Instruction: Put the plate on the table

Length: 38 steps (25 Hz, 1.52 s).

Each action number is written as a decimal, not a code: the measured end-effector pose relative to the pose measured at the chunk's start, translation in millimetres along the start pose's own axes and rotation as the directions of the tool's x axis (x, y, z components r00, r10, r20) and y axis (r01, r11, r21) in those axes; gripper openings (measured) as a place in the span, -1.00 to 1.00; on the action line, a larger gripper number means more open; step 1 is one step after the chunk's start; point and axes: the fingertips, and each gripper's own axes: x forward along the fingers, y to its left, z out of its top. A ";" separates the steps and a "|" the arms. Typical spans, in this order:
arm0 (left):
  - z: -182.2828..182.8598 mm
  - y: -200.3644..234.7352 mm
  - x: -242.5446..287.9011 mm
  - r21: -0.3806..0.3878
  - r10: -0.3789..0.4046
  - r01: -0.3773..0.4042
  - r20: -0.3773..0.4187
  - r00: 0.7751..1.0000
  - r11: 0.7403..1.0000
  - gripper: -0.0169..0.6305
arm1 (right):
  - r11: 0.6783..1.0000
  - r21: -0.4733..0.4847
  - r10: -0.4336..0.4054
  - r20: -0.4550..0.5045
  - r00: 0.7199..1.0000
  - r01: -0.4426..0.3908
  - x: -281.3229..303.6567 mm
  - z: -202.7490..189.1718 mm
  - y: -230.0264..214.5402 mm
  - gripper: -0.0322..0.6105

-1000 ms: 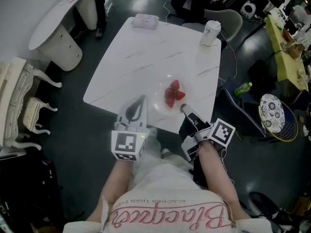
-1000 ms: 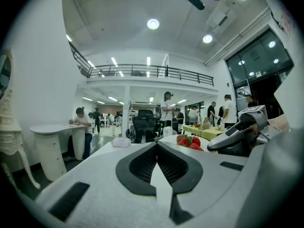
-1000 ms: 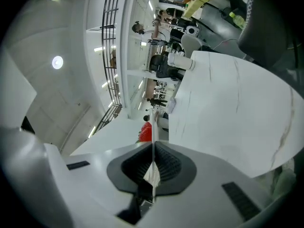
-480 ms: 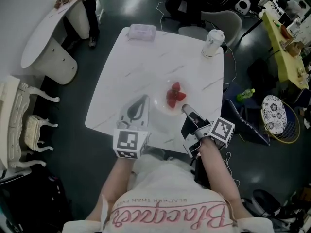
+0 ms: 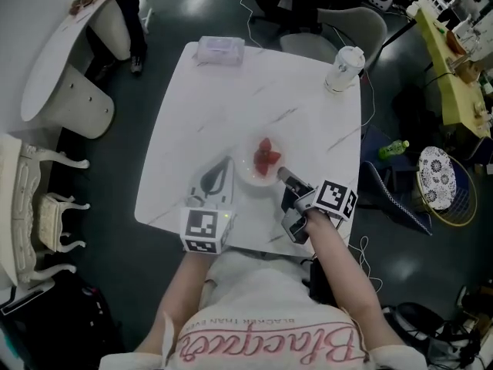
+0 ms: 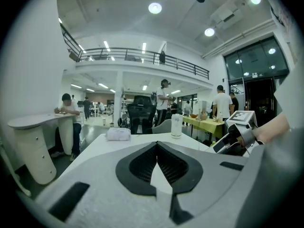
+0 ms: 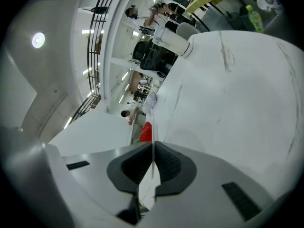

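Note:
A clear plate (image 5: 243,174) with red strawberries (image 5: 266,155) is over the near middle of the white marble table (image 5: 200,114). My right gripper (image 5: 281,174) is shut on the plate's near right rim. In the right gripper view the thin rim (image 7: 152,127) runs between the closed jaws, with a strawberry (image 7: 146,132) just beyond. Whether the plate touches the tabletop cannot be told. My left gripper (image 5: 224,163) is shut and empty over the table's near left part, left of the plate; its jaws (image 6: 157,148) meet with nothing between them.
A lidded white cup (image 5: 343,68) stands at the far right corner and a tissue pack (image 5: 219,50) at the far left edge. A grey chair (image 5: 339,21) is behind the table. A green bottle (image 5: 393,149) and patterned basket (image 5: 437,177) are on the floor to the right.
My right gripper has carried the plate from the table's near edge farther in over the tabletop. The left gripper has also come in over the table.

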 end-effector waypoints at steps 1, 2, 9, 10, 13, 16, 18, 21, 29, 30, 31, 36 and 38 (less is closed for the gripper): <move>-3.7 1.8 3.6 -0.003 0.000 0.000 -0.009 1.000 1.000 -0.93 | 1.000 -0.006 -0.017 -0.011 1.000 0.016 5.1 0.3 -6.1 -0.86; -6.8 3.2 7.2 -0.005 -0.001 0.001 -0.018 1.000 1.000 -0.93 | 0.999 -0.014 -0.032 -0.021 0.999 0.032 9.8 0.9 -11.8 -0.86; -28.1 7.8 23.8 -0.022 -0.005 0.004 -0.062 0.998 1.000 -0.93 | 0.988 -0.089 -0.133 -0.058 0.989 0.127 30.2 4.0 -43.3 -0.86; -30.6 8.8 24.7 -0.024 -0.005 0.003 -0.067 0.998 1.000 -0.93 | 0.984 -0.111 -0.148 -0.055 0.987 0.141 31.0 4.8 -45.7 -0.86; -34.3 12.7 28.4 -0.025 -0.006 0.004 -0.077 0.997 1.000 -0.93 | 0.954 -0.210 -0.225 -0.034 0.974 0.213 32.8 8.9 -55.8 -0.85; -36.1 12.9 31.4 -0.016 -0.015 0.014 -0.086 0.996 1.000 -0.93 | 0.910 -0.303 -0.297 0.001 0.955 0.283 32.5 13.6 -65.0 -0.85; -39.9 12.7 33.4 -0.013 -0.017 0.016 -0.096 0.995 1.000 -0.93 | 0.855 -0.398 -0.351 0.032 0.936 0.334 32.6 18.7 -71.0 -0.83; -44.2 10.8 35.5 -0.013 -0.020 0.019 -0.108 0.994 1.000 -0.93 | 0.755 -0.538 -0.407 0.066 0.911 0.376 34.6 24.0 -76.5 -0.76; -48.8 14.2 34.6 -0.008 -0.011 0.010 -0.120 0.993 1.000 -0.93 | 0.397 -0.808 -0.514 0.198 0.835 0.436 35.9 32.0 -83.0 -0.66; -48.5 15.3 33.8 -0.007 -0.009 0.008 -0.120 0.993 1.000 -0.93 | 0.369 -0.824 -0.514 0.204 0.833 0.430 36.3 31.7 -82.0 -0.66; -48.3 16.1 33.0 -0.006 -0.007 0.007 -0.120 0.993 1.000 -0.93 | 0.358 -0.831 -0.513 0.207 0.833 0.427 36.8 31.5 -81.2 -0.66; -48.0 14.5 29.9 -0.004 -0.006 0.006 -0.114 0.993 1.000 -0.93 | 0.375 -0.819 -0.508 0.211 0.835 0.435 35.9 33.1 -81.7 -0.66; -47.0 12.4 27.1 -0.002 -0.008 0.007 -0.108 0.994 1.000 -0.93 | 0.371 -0.819 -0.493 0.226 0.840 0.438 32.4 33.9 -77.0 -0.67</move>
